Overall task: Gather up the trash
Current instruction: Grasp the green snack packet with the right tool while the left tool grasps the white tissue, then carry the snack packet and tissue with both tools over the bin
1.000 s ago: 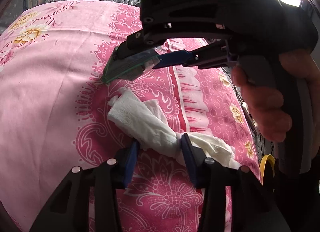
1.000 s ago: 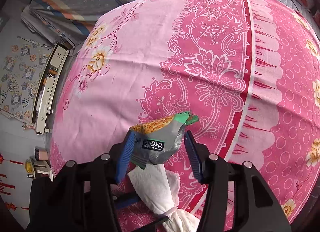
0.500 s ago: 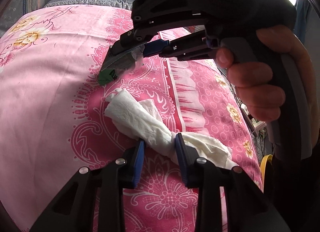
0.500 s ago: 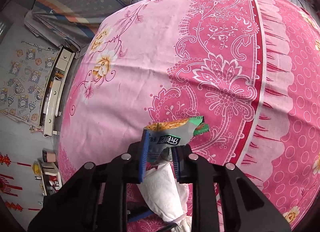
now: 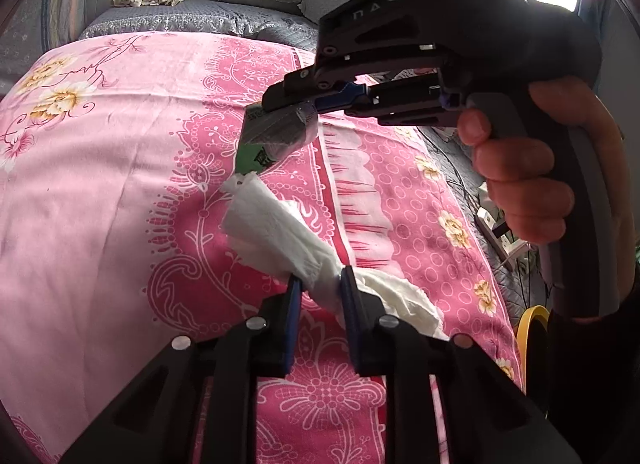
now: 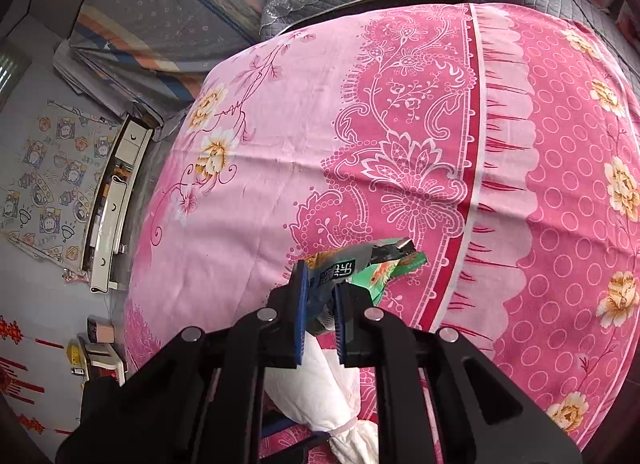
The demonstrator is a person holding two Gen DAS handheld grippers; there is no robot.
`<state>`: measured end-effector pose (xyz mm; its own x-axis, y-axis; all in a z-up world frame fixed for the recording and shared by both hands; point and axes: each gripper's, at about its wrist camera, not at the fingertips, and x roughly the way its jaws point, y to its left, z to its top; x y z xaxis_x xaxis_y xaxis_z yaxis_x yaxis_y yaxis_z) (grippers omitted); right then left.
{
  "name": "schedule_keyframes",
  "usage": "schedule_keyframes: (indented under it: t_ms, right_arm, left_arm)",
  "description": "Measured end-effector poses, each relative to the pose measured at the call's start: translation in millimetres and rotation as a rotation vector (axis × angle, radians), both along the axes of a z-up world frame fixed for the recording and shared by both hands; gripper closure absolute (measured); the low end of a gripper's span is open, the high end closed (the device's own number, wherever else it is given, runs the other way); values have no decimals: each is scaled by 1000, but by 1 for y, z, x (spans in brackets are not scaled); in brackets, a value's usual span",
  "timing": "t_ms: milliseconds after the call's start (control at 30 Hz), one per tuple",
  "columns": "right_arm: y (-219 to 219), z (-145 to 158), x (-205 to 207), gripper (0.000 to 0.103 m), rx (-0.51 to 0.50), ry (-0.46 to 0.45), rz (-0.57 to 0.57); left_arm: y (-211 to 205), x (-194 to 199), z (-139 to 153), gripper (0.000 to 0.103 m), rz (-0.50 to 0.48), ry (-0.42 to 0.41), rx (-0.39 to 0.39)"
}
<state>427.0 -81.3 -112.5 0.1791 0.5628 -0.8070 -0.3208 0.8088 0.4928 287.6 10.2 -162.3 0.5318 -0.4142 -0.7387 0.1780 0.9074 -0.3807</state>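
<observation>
1. Left gripper [image 5: 318, 284] jaws closing, pads pinching white tissue [image 5: 280, 232] on pink bedsheet [image 5: 100, 203].
2. Right gripper [image 6: 320, 292] clamped tight on snack wrapper [image 6: 360, 264], at tissue's 12 o'clock.

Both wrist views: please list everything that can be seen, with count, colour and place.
crumpled white paper tissue: one, white, on the sheet, pinched at its middle.
silver and green snack wrapper: one, silver, green, orange, squeezed above the tissue.
pink floral bed sheet: one, pink, covering the bed.
grey quilted bedding: grey, far end of the bed.
yellow rim: one, yellow, beside the bed.
left tool: black, blue pads, closing on the tissue.
right tool: black, blue pads, shut on the wrapper.
hand: one, on the right tool's handle.
</observation>
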Motion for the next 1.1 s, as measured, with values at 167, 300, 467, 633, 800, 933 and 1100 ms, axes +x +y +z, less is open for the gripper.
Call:
schedule_keyframes:
  t_ms: [167, 300, 467, 633, 800, 933, 1100]
  right_arm:
    - [-17, 18, -10, 93, 18, -38, -23]
    - [-37, 29, -20, 94, 36, -59, -55]
    - [-64, 41, -34, 94, 34, -86, -90]
    - [-95, 52, -55, 94, 14, -117, -128]
    - [-138, 63, -82, 94, -11, -147, -178]
    - [-183, 65, -109, 94, -40, -164, -245]
    - [-251, 69, -150, 94, -78, -179, -360]
  left_arm:
    - [-4, -4, 7, 90, -8, -16, 3]
    - [-12, -8, 14, 90, -25, -38, 6]
    - [-22, -20, 26, 90, -47, -65, 6]
    - [-41, -34, 37, 90, -83, -79, 14]
    - [-71, -53, 46, 90, -151, -95, 17]
    - [-102, -68, 54, 90, -233, -112, 9]
    - [-146, -85, 63, 90, -346, -131, -3]
